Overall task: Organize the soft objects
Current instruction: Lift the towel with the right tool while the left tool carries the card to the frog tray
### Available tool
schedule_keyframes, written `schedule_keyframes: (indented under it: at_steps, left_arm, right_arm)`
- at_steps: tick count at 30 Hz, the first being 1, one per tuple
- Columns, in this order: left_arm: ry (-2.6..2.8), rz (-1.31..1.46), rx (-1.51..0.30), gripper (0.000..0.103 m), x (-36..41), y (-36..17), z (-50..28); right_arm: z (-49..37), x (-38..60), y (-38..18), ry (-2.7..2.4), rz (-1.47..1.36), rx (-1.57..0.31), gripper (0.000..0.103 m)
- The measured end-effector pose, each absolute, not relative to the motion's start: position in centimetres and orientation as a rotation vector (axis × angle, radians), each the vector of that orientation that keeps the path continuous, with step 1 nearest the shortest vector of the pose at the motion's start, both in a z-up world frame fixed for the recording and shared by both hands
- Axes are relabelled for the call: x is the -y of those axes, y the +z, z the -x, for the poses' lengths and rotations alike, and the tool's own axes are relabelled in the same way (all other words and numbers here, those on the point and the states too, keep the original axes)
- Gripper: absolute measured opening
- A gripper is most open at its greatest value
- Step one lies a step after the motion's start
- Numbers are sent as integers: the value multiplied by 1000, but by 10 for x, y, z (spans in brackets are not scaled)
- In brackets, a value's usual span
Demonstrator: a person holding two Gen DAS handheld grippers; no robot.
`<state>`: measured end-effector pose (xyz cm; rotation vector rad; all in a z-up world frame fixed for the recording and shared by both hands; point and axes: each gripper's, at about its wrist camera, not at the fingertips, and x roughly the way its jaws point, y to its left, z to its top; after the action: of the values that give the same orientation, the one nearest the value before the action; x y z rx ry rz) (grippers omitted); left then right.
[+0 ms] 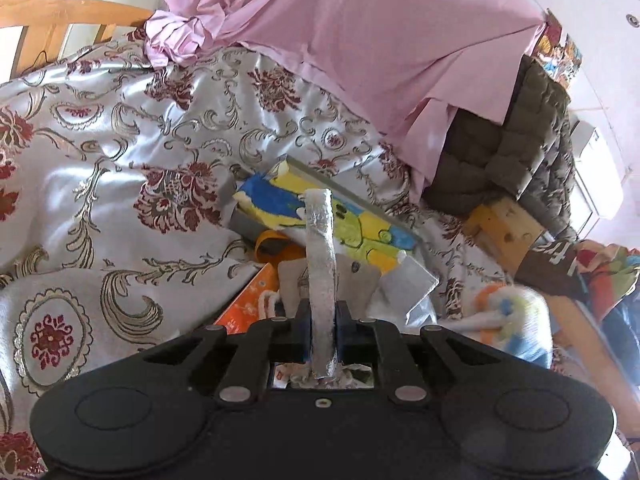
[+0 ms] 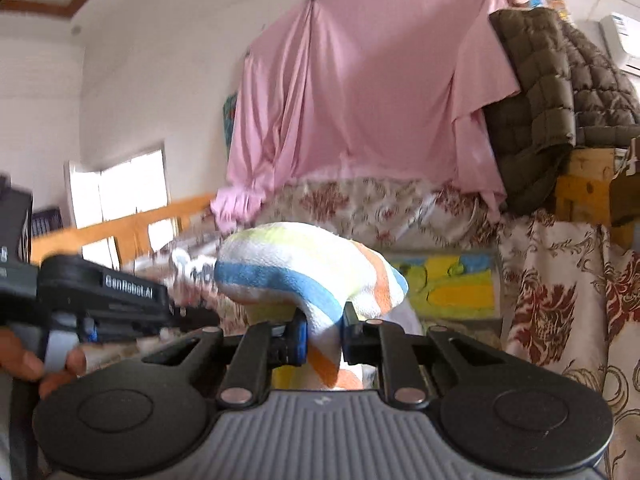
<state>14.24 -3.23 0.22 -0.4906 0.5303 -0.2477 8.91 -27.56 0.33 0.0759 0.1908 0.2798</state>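
My right gripper [image 2: 324, 336] is shut on a striped towel [image 2: 304, 268], white with blue, orange and yellow bands, held up above the bed. The same towel shows blurred at the right in the left wrist view [image 1: 508, 320]. My left gripper [image 1: 320, 216] is shut, its silver-wrapped fingers [image 1: 318, 248] pressed together with nothing seen between them, above a pile of flat items on the bed. The left gripper also appears at the left of the right wrist view [image 2: 100, 292], held by a hand.
A floral satin bedspread [image 1: 120, 168] covers the bed. On it lie a blue-yellow painted canvas [image 1: 360, 224], an orange box [image 1: 252, 300] and a grey pouch [image 1: 404, 288]. A pink sheet [image 2: 360, 92] hangs behind, beside a brown quilted jacket [image 2: 540, 100] on wooden crates [image 2: 588, 184].
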Motion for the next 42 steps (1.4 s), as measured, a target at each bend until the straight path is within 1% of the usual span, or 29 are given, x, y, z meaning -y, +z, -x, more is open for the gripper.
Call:
schedule_keyframes:
  at_steps: [5, 10, 13, 19, 23, 29, 35, 42]
  left_arm:
    - [-283, 482, -499, 12, 35, 16, -147]
    - [-317, 476, -469, 12, 40, 32, -168]
    - [-334, 485, -457, 12, 42, 40, -188]
    - [-380, 440, -445, 12, 52, 49, -238]
    - [-403, 416, -451, 12, 62, 47, -279]
    - [-454, 406, -471, 12, 87, 39, -343]
    - [-475, 433, -544, 12, 116, 18, -396]
    - [-501, 395, -566, 12, 143, 5, -420]
  right_arm:
    - [-90, 288, 14, 235, -119, -126, 18]
    - [-112, 302, 34, 184, -156, -80, 18]
    - [-135, 312, 48, 162, -184, -40, 18]
    - [-207, 345, 66, 106, -319, 6, 18]
    - [-253, 362, 56, 48, -371, -1, 18]
    - [-296, 384, 16, 13, -415, -94, 18]
    - [-316, 397, -11, 5, -459, -168, 19]
    - [-313, 405, -13, 24, -488, -171, 19]
